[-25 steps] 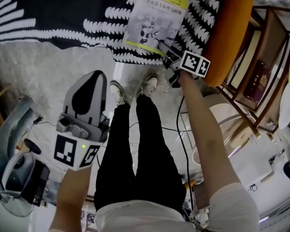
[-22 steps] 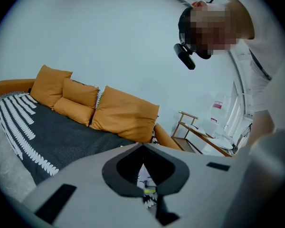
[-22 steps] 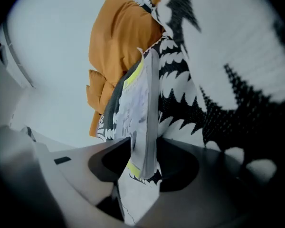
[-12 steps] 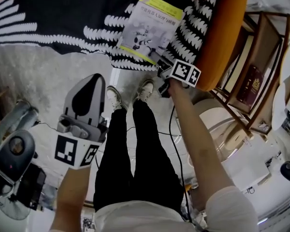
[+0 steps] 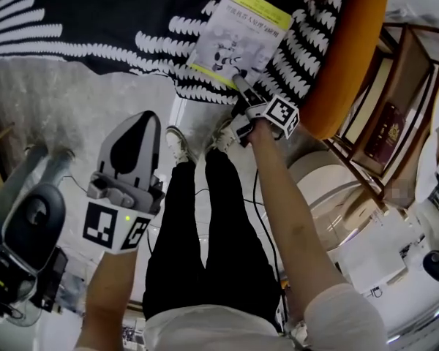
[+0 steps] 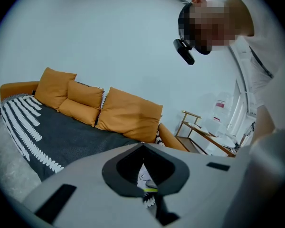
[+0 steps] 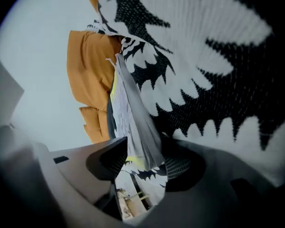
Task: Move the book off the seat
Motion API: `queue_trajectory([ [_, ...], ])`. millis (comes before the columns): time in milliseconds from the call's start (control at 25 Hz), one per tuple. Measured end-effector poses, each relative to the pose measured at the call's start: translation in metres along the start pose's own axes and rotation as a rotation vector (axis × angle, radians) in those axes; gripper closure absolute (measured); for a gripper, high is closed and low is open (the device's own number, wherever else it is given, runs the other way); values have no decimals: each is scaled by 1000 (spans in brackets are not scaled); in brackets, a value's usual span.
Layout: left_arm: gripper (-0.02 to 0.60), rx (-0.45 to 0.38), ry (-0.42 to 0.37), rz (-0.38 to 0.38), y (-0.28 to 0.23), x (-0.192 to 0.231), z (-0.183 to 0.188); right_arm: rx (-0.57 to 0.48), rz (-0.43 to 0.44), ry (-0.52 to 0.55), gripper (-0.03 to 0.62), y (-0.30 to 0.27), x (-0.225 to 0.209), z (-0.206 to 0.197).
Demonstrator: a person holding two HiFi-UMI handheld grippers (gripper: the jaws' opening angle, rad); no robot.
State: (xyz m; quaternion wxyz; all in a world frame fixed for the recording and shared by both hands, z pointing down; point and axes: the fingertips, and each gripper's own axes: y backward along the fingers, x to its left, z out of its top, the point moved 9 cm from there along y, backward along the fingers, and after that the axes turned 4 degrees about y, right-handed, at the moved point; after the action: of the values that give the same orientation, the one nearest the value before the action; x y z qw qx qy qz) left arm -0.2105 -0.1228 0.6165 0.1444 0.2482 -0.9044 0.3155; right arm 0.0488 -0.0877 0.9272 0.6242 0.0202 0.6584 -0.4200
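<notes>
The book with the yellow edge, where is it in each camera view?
Head view: book at top, right of centre, flat on the black-and-white throw.
Left gripper view: book a small sliver, low centre.
Right gripper view: book edge-on, centre, slanting upward.
Shared landmark: the black-and-white throw beneath it.

I see the person in black trousers (image 5: 197,247), pale shoes (image 5: 177,143) and a white top (image 5: 205,333) with a short sleeve (image 5: 347,314). At the lower left, the left gripper (image 5: 148,114) is grey with a black drop shape. Its cube (image 5: 117,229) has black-and-white squares and a tiny green light.
</notes>
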Motion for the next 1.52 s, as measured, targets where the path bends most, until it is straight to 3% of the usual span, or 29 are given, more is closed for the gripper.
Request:
queue_trajectory([
  [80,565,5,-1,8,5,6,-1,-36,37,-3,368,-2,9,1],
  [240,565,15,16,27,13,14,-9,-32,75,97,410,8,42,-1],
  [400,565,11,32,14,14,11,-10,-61,22,106,414,18,54,3],
  [640,565,-5,24,26,20,17,-3,-59,-25,350,414,-10,69,24],
  [800,565,-4,26,39,26,20,-1,-61,-111,283,472,-20,59,27],
  [960,565,-18,23,33,27,22,3,-58,-42,257,484,-15,70,29],
  [1320,565,-74,-3,1,44,4,33,-46,40,402,493,7,133,29],
  [1520,565,-124,-22,-8,57,-7,59,-53,80,403,493,23,171,28],
])
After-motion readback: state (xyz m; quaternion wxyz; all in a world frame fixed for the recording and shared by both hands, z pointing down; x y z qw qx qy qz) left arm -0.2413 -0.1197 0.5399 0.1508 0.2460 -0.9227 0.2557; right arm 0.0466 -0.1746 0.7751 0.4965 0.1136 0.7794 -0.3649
